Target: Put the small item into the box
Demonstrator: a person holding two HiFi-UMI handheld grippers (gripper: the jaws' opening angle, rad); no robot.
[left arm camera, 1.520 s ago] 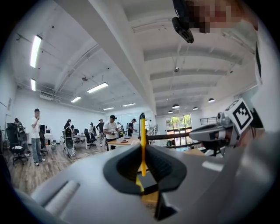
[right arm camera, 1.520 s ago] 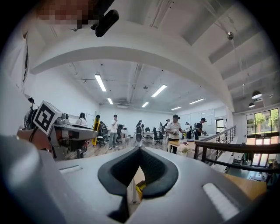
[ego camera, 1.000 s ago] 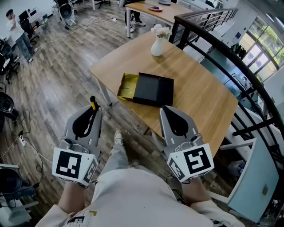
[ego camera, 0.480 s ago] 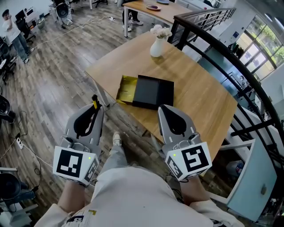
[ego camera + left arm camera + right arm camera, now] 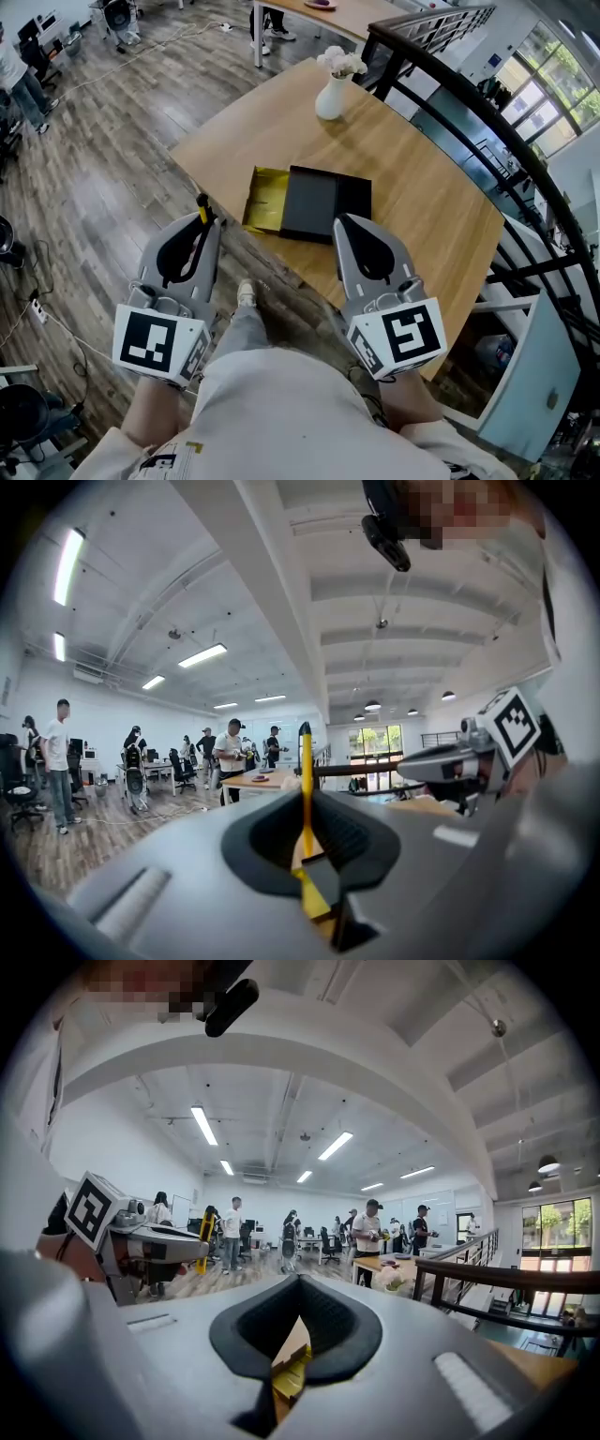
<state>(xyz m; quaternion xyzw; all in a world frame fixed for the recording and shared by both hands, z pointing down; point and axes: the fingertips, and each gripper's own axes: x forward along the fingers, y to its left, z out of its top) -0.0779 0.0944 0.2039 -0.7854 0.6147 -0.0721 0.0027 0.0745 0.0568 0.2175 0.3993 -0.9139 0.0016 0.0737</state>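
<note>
Brought nearer the worktop [image 5: 427,202] than a second ago, with left claw [image 5: 206,227] clamped on the thin yellow black-tipped stick [image 5: 306,771] and right claw [image 5: 342,223] shut and empty, expect a snag on the black lid [image 5: 323,202] half covering the gold box [image 5: 265,199].

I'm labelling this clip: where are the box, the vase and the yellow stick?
box [image 5: 323,204]: head view, middle of its black top.
vase [image 5: 329,99]: head view, its white body.
yellow stick [image 5: 306,785]: left gripper view, midway along its shaft.
</note>
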